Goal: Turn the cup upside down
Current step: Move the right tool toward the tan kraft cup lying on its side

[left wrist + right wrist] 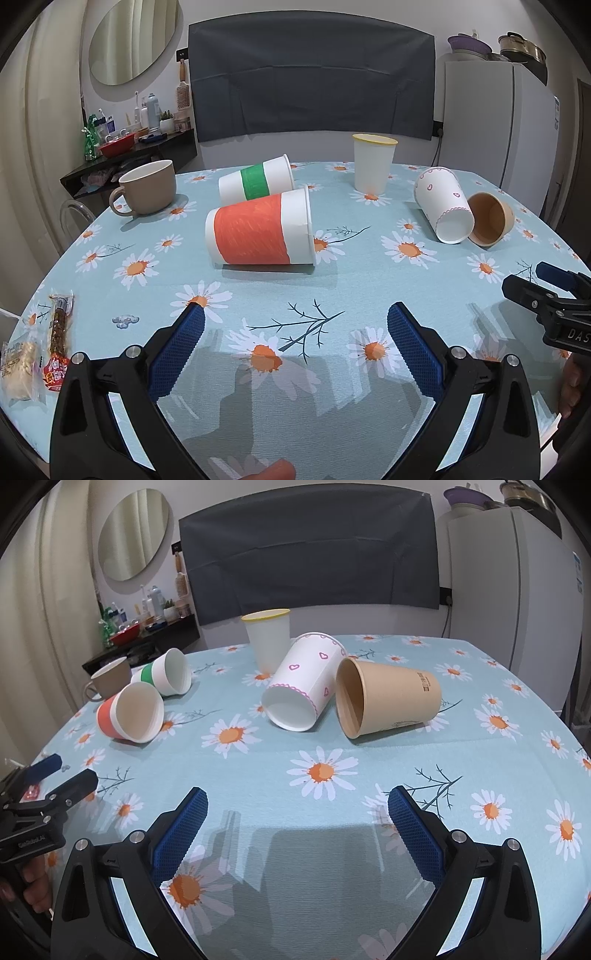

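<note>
Several paper cups lie on their sides on the daisy tablecloth: an orange-banded cup, a green-banded cup, a white cup with pink hearts and a brown cup. A white cup with a yellow rim stands upright at the back. My left gripper is open and empty, short of the orange-banded cup. My right gripper is open and empty, short of the heart and brown cups.
A beige mug stands at the far left. Snack packets lie at the left table edge. The right gripper shows at the right of the left wrist view, and the left gripper at the left of the right wrist view.
</note>
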Tool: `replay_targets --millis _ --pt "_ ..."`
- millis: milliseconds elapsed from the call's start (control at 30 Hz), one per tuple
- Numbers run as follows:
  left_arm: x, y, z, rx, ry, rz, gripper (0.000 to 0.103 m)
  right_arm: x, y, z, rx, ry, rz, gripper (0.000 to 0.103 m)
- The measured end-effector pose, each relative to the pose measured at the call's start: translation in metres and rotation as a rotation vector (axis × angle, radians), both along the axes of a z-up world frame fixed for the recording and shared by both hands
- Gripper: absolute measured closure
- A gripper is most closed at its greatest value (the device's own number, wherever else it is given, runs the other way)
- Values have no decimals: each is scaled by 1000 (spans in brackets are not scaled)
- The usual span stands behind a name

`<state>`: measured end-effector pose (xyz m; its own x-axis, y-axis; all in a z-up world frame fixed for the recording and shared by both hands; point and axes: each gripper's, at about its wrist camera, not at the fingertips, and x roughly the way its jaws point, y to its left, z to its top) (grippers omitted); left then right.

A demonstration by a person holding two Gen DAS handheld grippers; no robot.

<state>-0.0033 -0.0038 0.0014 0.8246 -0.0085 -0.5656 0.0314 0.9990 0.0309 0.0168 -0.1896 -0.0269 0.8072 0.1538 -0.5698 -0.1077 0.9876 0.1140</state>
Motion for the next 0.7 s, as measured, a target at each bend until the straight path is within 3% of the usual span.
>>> replay_targets --millis 167,200,267,700 --pt "0 1 0 -9 1 -4 6 1 1 0 7 13 -5 9" --pt "0 1 0 -11 1 -5 6 1 6 2 -56 16 -65 9" --pt "-1 2 0 -15 -1 -5 6 1 0 0 10 18 -9 9" --pt "-3 1 1 -6 -17 -1 6 3 -1 -1 24 29 -25 9"
